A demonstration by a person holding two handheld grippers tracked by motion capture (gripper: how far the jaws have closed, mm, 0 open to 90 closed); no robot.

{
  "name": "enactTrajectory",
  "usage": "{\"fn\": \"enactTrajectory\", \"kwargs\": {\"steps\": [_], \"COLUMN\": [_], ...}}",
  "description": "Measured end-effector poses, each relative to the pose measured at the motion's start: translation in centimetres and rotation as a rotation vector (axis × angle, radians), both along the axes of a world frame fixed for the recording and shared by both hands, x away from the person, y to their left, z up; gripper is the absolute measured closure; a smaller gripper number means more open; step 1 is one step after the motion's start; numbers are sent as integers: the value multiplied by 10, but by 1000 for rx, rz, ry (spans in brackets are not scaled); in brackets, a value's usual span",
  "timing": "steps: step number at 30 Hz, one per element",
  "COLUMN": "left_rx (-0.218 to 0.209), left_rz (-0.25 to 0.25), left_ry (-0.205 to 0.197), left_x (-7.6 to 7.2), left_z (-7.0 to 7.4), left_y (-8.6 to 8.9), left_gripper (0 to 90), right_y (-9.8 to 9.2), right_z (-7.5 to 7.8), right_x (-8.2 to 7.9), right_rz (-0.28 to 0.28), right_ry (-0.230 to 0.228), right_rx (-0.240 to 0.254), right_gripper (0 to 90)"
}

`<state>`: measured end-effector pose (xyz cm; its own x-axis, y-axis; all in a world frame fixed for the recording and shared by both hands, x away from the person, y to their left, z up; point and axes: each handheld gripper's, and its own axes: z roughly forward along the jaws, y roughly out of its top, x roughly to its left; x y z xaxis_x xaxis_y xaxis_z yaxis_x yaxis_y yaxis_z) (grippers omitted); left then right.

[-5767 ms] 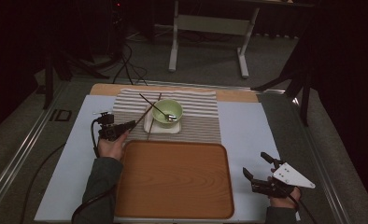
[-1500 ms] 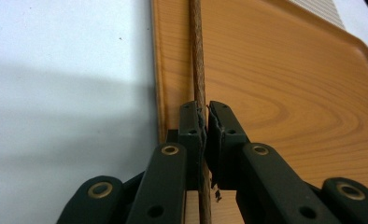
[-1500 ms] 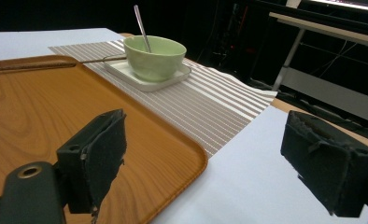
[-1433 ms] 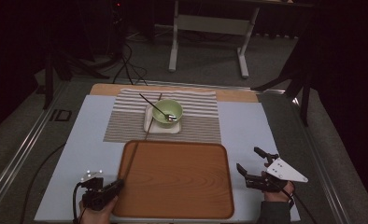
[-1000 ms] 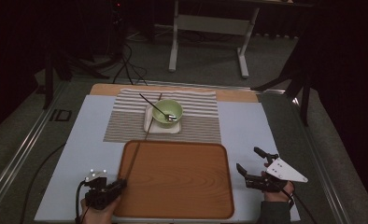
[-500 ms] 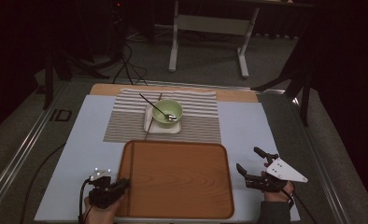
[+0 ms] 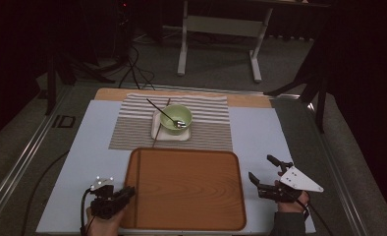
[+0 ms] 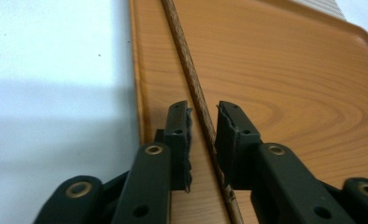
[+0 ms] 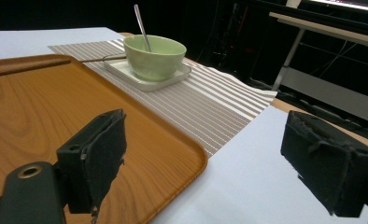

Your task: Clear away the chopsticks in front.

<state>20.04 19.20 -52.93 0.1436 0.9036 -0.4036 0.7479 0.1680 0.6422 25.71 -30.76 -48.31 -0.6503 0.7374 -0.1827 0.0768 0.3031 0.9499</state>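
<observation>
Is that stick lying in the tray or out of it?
In: the stick lies flat on the tray, near its left rim, between the left gripper pads.

The bench (image 7: 73,162) has a pale blue-white top. On its near middle lies a wooden tray (image 7: 186,189). Behind the tray, on the far middle, lies a striped cloth mat (image 7: 211,128). A wooden strip (image 7: 250,101) runs along the far edge.

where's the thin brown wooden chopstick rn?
The thin brown wooden chopstick lies along the left edge of the wooden tray, running between the left gripper fingers in the left gripper view, beside the pale blue table mat.
</observation>
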Motion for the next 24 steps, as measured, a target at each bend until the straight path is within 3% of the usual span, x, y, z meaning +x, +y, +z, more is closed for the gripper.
{"fn": "enactTrajectory", "kwargs": {"steps": [6, 9, 15, 24], "left_rx": [-9, -38, -54, -117], "left_rz": [7, 5, -3, -35], "left_ry": [-16, -17, -55, -120], "left_x": [2, 3, 5, 11], "left_z": [2, 3, 9, 20], "left_y": [1, 2, 4, 6], "left_gripper": [678, 649, 611, 582], "right_y": [0, -1, -1, -2], "right_z": [0, 0, 0, -1], "right_x": [1, 1, 1, 0], "right_rz": [-1, -1, -6, -11], "right_ry": [1, 2, 1, 0], "right_rx": [0, 0, 1, 0], "right_gripper": [136, 136, 136, 136]}}
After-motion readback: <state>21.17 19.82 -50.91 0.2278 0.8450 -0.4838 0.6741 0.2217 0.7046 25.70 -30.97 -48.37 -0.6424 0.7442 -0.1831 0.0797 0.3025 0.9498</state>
